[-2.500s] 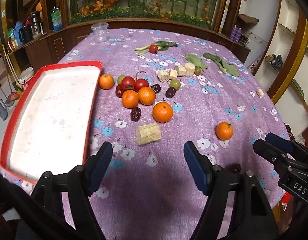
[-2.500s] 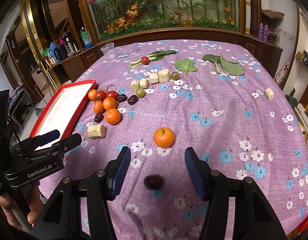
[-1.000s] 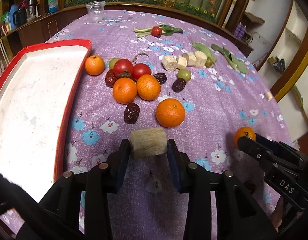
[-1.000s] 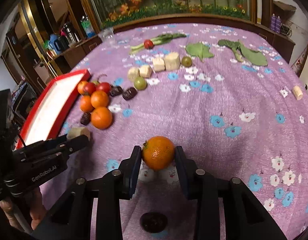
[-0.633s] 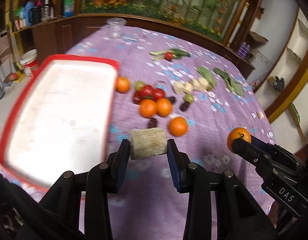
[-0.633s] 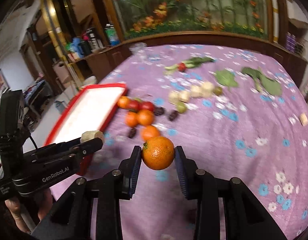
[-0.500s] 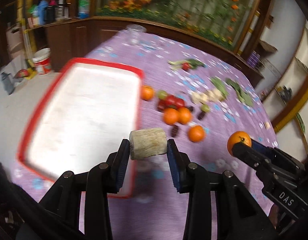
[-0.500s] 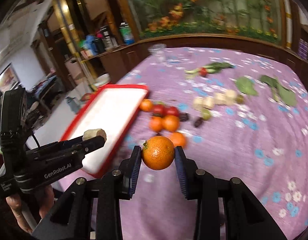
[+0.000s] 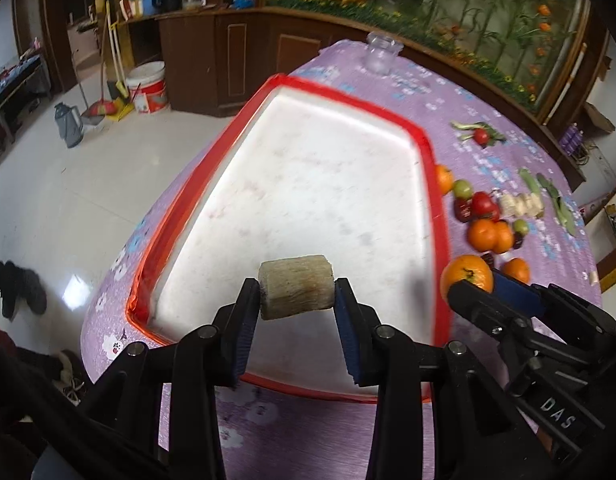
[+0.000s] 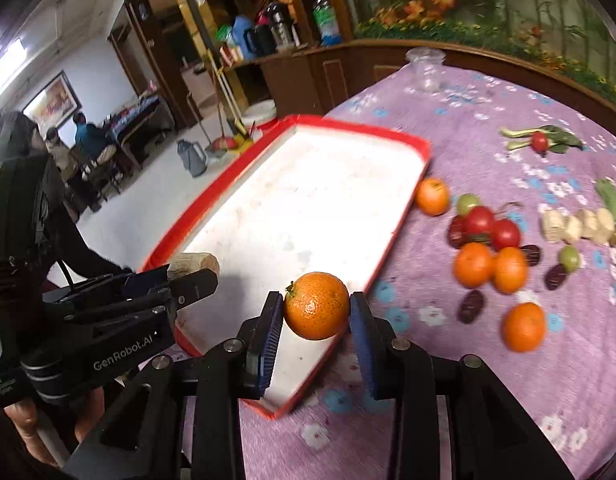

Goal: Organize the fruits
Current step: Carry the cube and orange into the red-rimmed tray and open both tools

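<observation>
My left gripper (image 9: 296, 300) is shut on a pale fibrous sugarcane chunk (image 9: 296, 287), held in the air over the near end of the red-rimmed white tray (image 9: 423, 148). My right gripper (image 10: 316, 312) is shut on an orange (image 10: 316, 305), held above the tray's near right rim (image 10: 387, 248). In the left wrist view the right gripper (image 9: 473, 282) shows at the right with its orange (image 9: 463, 276). In the right wrist view the left gripper (image 10: 184, 274) shows at the left with the cane chunk (image 10: 194, 262). Nothing lies in the tray.
Right of the tray on the purple flowered cloth (image 10: 487, 120) lie oranges (image 10: 473, 264), red tomatoes (image 10: 489, 224), green grapes, dark dates (image 10: 469, 306) and cane pieces (image 10: 579, 224). A clear cup (image 10: 425, 68) stands far back. Left of the table there is floor with a bucket (image 9: 146, 90).
Both grippers have swung left with their loads, from over the cloth to over the tray. The fruit cluster now lies off to the right in both views.
</observation>
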Motion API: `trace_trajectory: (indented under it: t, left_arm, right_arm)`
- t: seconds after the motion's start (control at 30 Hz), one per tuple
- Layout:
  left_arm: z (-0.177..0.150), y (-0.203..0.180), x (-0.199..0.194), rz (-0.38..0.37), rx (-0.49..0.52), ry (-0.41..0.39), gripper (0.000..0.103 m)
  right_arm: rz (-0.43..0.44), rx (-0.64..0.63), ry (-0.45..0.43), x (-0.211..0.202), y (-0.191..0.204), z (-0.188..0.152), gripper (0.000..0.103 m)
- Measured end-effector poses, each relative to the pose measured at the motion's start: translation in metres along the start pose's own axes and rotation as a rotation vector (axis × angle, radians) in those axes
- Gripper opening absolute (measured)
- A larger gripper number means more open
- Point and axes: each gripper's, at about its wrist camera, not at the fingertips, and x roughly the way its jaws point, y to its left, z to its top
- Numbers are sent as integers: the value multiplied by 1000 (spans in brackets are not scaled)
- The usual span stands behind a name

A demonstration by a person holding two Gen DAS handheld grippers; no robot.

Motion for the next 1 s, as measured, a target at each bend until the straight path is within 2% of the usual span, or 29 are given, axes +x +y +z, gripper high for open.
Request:
trace_trajectory:
  t: [0.23,0.4,0.7,0.8,0.83,0.9,1.0]
  left_arm:
    - [-1,7,11,25,0,30,35]
    - [-2,11,16,34,-3,44,35]
    - [-2,11,19,34,10,31,36]
    - [-1,12,19,11,7,24,45]
    - [-1,12,18,-3,9,21,50]
    - [0,11,15,-21,12,8,52]
    - [2,9,3,-58,11,-20,58]
  right_arm:
    - [-6,-57,46,26,17,-3,34]
    - [-43,-97,72,38,27,-6,34]
    - [-59,-105,83,48,27,-8,36]
    - [-58,-105,78,46,27,-10,36]
    - [-51,-100,79,45,27,-10,37]
    - [-34,-87,68,37,29,-11,55]
    - [-62,-86,28,18,30,-11,60]
